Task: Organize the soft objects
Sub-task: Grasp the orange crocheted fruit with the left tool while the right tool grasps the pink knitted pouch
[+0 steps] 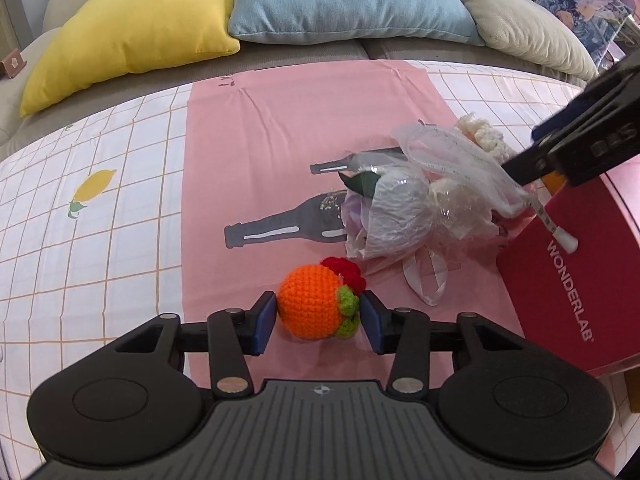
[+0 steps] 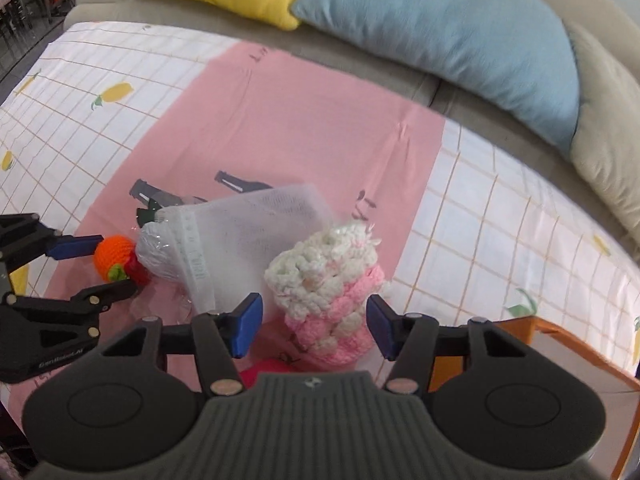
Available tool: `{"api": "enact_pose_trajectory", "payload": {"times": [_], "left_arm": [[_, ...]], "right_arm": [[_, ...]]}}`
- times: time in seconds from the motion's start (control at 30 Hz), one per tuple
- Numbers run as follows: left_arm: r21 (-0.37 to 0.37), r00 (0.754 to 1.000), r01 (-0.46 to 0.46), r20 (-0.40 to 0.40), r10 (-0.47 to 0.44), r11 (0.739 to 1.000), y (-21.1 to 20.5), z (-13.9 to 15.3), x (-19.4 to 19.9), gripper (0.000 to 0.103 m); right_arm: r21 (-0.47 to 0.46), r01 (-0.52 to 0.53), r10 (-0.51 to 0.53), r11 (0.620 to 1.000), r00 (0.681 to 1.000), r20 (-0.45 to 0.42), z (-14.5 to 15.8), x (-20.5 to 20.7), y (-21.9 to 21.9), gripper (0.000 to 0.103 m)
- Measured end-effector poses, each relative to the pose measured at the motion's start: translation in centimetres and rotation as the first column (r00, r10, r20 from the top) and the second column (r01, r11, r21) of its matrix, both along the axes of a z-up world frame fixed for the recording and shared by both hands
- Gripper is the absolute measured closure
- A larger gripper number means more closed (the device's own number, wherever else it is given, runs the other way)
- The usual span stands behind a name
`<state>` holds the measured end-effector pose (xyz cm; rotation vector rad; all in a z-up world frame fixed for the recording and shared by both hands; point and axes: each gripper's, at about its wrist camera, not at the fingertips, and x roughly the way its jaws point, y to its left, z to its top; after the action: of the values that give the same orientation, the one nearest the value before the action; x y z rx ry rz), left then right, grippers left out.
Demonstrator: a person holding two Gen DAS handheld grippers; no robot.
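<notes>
An orange crocheted ball (image 1: 310,304) with green and red trim lies on the pink cloth (image 1: 296,120). My left gripper (image 1: 318,316) is open with its blue pads on either side of the ball, close to it. The ball also shows in the right wrist view (image 2: 114,258). A white mesh bag with a wrapped bouquet (image 1: 404,208) lies behind it. My right gripper (image 2: 314,322) is open around a pink-and-white knitted piece (image 2: 328,292), not closed on it.
A red WONDERLAB box (image 1: 572,280) stands at the right. Yellow (image 1: 132,32), blue (image 1: 348,0) and beige (image 1: 528,28) cushions lie on the sofa behind. An orange-edged tray (image 2: 560,344) sits at the lower right. The chequered tablecloth (image 1: 92,216) surrounds the pink cloth.
</notes>
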<state>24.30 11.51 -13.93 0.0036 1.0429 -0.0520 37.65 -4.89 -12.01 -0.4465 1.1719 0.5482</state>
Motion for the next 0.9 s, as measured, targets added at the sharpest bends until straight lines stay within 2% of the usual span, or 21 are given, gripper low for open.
{"api": "enact_pose_trajectory", "payload": {"times": [0.23,0.27,0.3,0.37,0.43,0.63,0.7,0.9], "left_arm": [[-0.013,0.999,-0.044,0.021,0.044,0.999,0.2,1.8,-0.1,0.056],[-0.013,0.999,-0.046,0.025,0.046,0.999,0.2,2.1,-0.2,0.056],[-0.015,0.999,-0.046,0.029,0.046,0.999,0.2,2.4,-0.3,0.056],[-0.018,0.998,-0.045,0.04,0.046,0.999,0.1,3.0,-0.7,0.056],[-0.018,0.998,-0.043,0.052,0.044,0.999,0.0,3.7,-1.1,0.057],[-0.025,0.993,-0.057,0.107,0.06,0.998,-0.3,5.9,-2.6,0.057],[-0.039,0.99,-0.064,0.127,0.069,0.997,-0.5,6.8,-3.1,0.057],[-0.077,0.977,-0.078,0.194,0.092,0.994,-1.5,9.9,-4.9,0.057]], "right_arm": [[-0.038,0.025,-0.027,0.999,0.999,-0.048,-2.2,1.8,0.7,0.046],[-0.038,0.03,-0.032,0.999,0.998,-0.053,-2.4,2.0,0.7,0.05],[-0.034,0.035,-0.037,0.999,0.997,-0.061,-2.6,2.1,0.6,0.062],[-0.016,0.043,-0.044,0.999,0.996,-0.082,-2.8,2.2,0.6,0.069],[-0.006,0.041,-0.041,0.999,0.997,-0.067,-2.6,2.0,0.6,0.074],[0.025,0.023,-0.024,0.999,0.999,0.047,0.6,0.5,-0.1,0.081],[0.041,0.022,-0.025,0.999,0.996,0.089,2.1,0.0,-0.6,0.091],[0.146,0.015,-0.041,0.989,0.984,0.172,6.5,-2.2,-2.5,0.092]]}}
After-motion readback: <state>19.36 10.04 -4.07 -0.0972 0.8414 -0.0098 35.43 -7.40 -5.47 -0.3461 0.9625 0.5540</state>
